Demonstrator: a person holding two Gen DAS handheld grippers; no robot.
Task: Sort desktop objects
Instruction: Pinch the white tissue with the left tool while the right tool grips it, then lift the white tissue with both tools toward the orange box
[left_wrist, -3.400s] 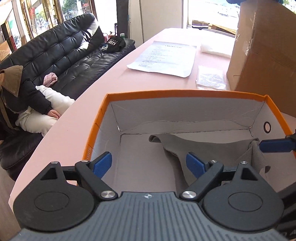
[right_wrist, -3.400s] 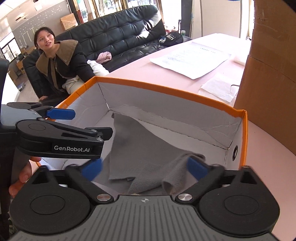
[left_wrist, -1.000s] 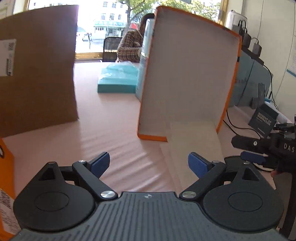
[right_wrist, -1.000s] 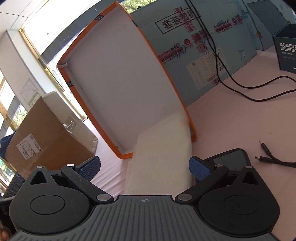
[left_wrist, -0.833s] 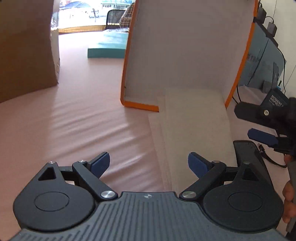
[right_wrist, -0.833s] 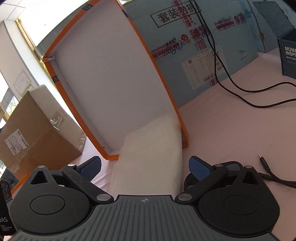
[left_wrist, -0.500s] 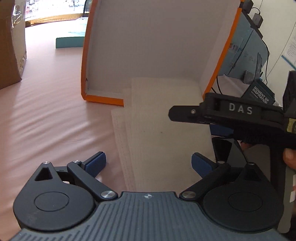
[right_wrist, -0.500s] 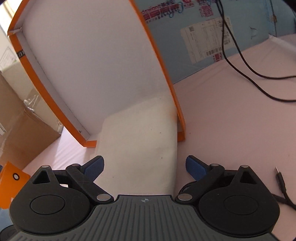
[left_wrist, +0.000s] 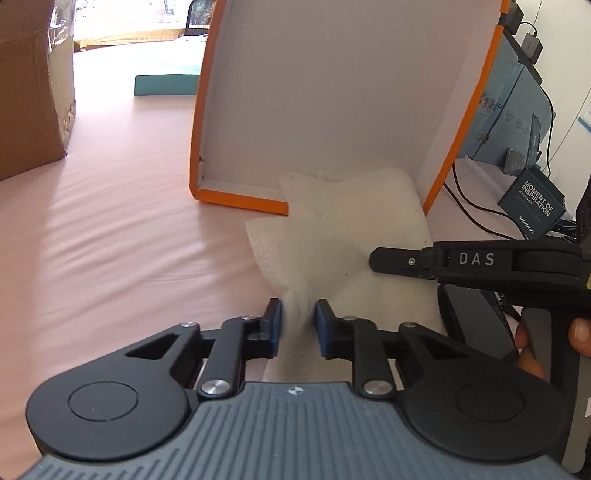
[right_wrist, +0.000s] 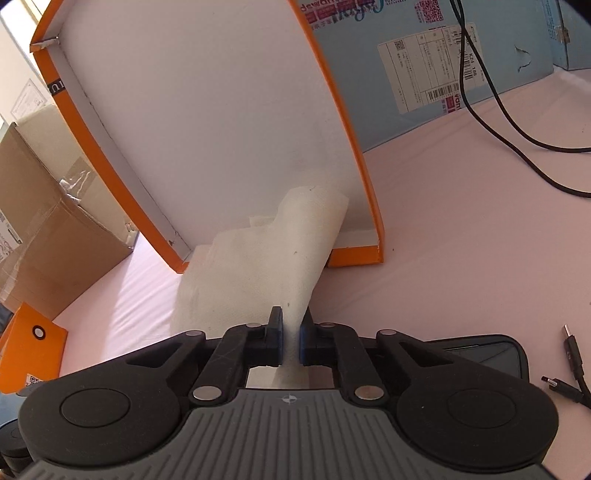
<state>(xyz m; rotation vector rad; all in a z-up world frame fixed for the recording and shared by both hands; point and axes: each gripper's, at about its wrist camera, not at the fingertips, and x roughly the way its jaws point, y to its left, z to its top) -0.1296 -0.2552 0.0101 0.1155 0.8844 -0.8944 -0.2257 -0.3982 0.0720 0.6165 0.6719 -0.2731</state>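
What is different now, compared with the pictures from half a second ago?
Both grippers went from open to shut: the left gripper and the right gripper have each pinched the near edge of the white paper sheets, which now bunch and lift instead of lying flat. The orange box lid has stayed leaning upright on the pink table.

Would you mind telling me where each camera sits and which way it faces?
Left wrist: on the left gripper, facing the white paper and orange lid; a hand with the right gripper shows.
Right wrist: on the right gripper, facing that paper and lid.
Shared: paper, lid, pink table.
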